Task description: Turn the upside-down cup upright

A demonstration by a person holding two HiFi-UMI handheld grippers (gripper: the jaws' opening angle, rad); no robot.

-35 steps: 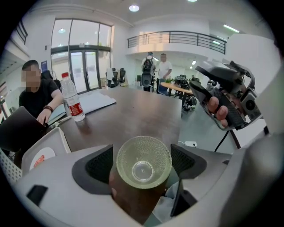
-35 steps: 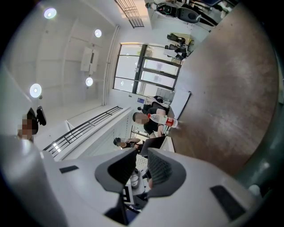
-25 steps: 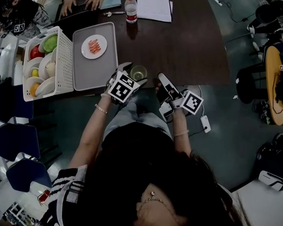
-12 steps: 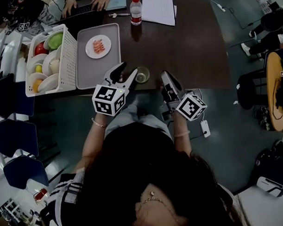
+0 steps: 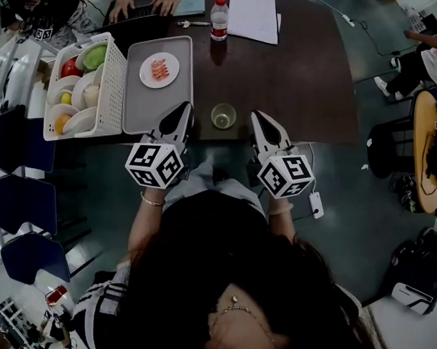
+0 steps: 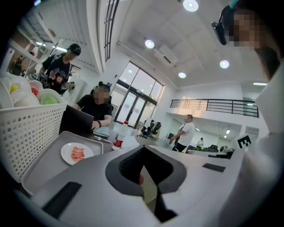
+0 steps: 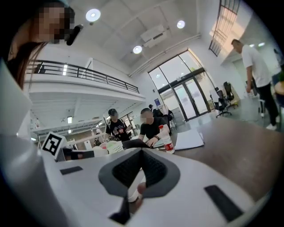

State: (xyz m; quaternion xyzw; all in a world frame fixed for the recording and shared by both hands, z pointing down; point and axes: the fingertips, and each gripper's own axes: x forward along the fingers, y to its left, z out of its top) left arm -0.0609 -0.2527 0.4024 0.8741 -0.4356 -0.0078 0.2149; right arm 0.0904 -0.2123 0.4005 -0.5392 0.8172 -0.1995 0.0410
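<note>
The clear cup (image 5: 223, 115) stands mouth up on the dark table (image 5: 294, 74), close to its front edge. In the head view my left gripper (image 5: 183, 113) hangs just left of the cup and my right gripper (image 5: 259, 119) just right of it, both apart from it. Both pairs of jaws have just been closing and now stand shut with nothing between them. The left gripper view shows the left gripper (image 6: 143, 154) shut, pointing level over the tray. In the right gripper view the right gripper (image 7: 141, 153) is shut too.
A grey tray (image 5: 141, 101) holding a plate of pink food (image 5: 160, 70) lies left of the cup, beside a white basket (image 5: 109, 88) of bowls and fruit. A bottle (image 5: 219, 18), papers (image 5: 254, 15) and a laptop (image 5: 138, 26) sit at the far edge. Blue chairs (image 5: 23, 206) stand left.
The left jaws, open beside the cup before, have shut and pulled away from it. Both grippers have risen and rolled, so their marker cubes now face up.
</note>
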